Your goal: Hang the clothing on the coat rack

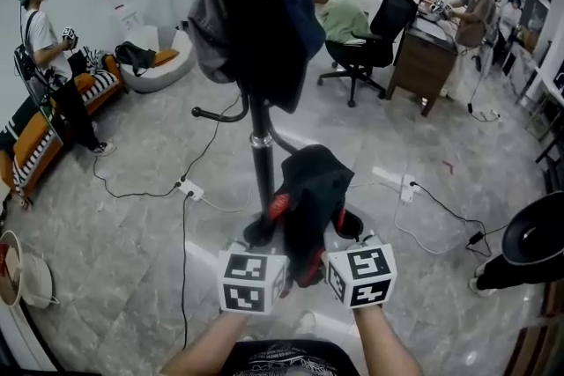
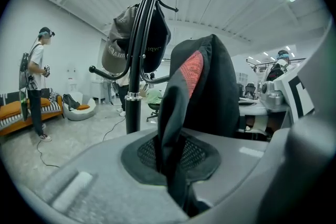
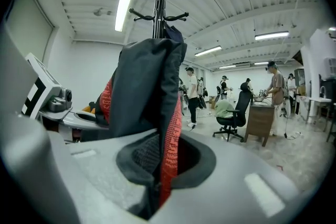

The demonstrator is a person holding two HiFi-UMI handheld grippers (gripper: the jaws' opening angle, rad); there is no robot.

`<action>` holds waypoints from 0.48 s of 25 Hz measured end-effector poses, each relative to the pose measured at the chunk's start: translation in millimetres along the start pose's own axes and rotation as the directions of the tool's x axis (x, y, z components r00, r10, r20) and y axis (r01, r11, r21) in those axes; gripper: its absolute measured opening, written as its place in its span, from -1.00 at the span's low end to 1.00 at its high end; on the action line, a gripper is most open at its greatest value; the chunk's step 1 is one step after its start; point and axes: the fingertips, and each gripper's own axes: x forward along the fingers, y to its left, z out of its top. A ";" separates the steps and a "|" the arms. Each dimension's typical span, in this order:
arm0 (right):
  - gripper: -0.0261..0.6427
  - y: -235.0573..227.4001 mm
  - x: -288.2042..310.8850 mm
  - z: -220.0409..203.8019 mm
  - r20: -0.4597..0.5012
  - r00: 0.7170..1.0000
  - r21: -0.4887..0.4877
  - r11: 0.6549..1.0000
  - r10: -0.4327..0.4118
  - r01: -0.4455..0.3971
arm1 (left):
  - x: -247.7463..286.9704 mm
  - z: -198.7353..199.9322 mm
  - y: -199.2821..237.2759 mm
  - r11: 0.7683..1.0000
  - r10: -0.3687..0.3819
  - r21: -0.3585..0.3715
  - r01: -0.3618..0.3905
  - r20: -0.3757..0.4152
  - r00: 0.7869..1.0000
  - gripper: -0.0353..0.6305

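One person (image 1: 46, 40) stands at the far left of the head view beside an orange striped sofa (image 1: 31, 136), with a white beanbag seat (image 1: 167, 66) behind. A white power strip (image 1: 189, 188) and its cables lie on the grey floor near us.

Our left gripper (image 1: 263, 233) has its jaws pressed together on a fold of the black garment (image 1: 310, 185) with red trim. In the left gripper view the dark cloth (image 2: 210, 86) rises straight out of the left gripper's (image 2: 173, 165) narrow gap.

The garment hangs between our two hands, low and just in front of the coat rack (image 1: 262, 154). It is not on any hook. Higher on the rack hang a grey cap (image 1: 207, 31) and a dark jacket (image 1: 278, 22).

Our right gripper (image 1: 345, 229) is likewise clamped on the same garment. Its own view shows a red edge (image 3: 169, 134) pinched in the right gripper (image 3: 157, 165), with the rack's hooks (image 3: 159, 8) above.

Further right stand a black office chair (image 1: 381, 26), a wooden desk (image 1: 425, 59) and another person (image 1: 476, 9).
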 end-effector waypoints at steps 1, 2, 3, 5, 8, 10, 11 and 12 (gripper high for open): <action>-0.85 -4.4 3.4 1.4 0.001 1.000 -0.003 1.000 0.011 -0.011 | 4.6 2.0 -0.9 1.000 0.011 -0.003 -0.011 0.000 1.000 -0.81; -0.85 -7.6 6.5 2.9 0.002 1.000 -0.006 1.000 0.022 -0.022 | 8.1 3.9 -1.2 1.000 0.021 -0.007 -0.021 0.000 1.000 -0.81; -0.85 -9.5 9.3 4.2 0.003 0.999 -0.010 0.999 0.033 -0.033 | 10.4 5.4 -0.8 0.999 0.033 -0.010 -0.033 0.002 0.999 -0.81; -0.85 -10.1 14.4 5.3 0.004 0.998 -0.018 0.998 0.057 -0.057 | 12.1 5.4 1.7 0.998 0.056 -0.019 -0.056 0.006 0.998 -0.81; -0.85 -7.3 18.1 -0.6 0.005 0.997 -0.026 0.996 0.080 -0.080 | 11.4 -2.4 4.6 0.996 0.079 -0.030 -0.079 0.009 0.997 -0.81; -0.85 -2.5 20.9 -9.3 0.009 0.996 -0.031 0.995 0.093 -0.093 | 9.7 -12.6 7.6 0.995 0.094 -0.032 -0.093 0.012 0.996 -0.81; -0.85 0.0 23.3 -11.7 0.011 0.994 -0.036 0.994 0.106 -0.105 | 8.9 -15.8 10.0 0.994 0.106 -0.034 -0.106 0.015 0.994 -0.81; -0.85 0.9 26.3 -11.1 0.012 0.993 -0.040 0.992 0.122 -0.121 | 9.0 -15.6 11.8 0.992 0.122 -0.038 -0.121 0.017 0.992 -0.81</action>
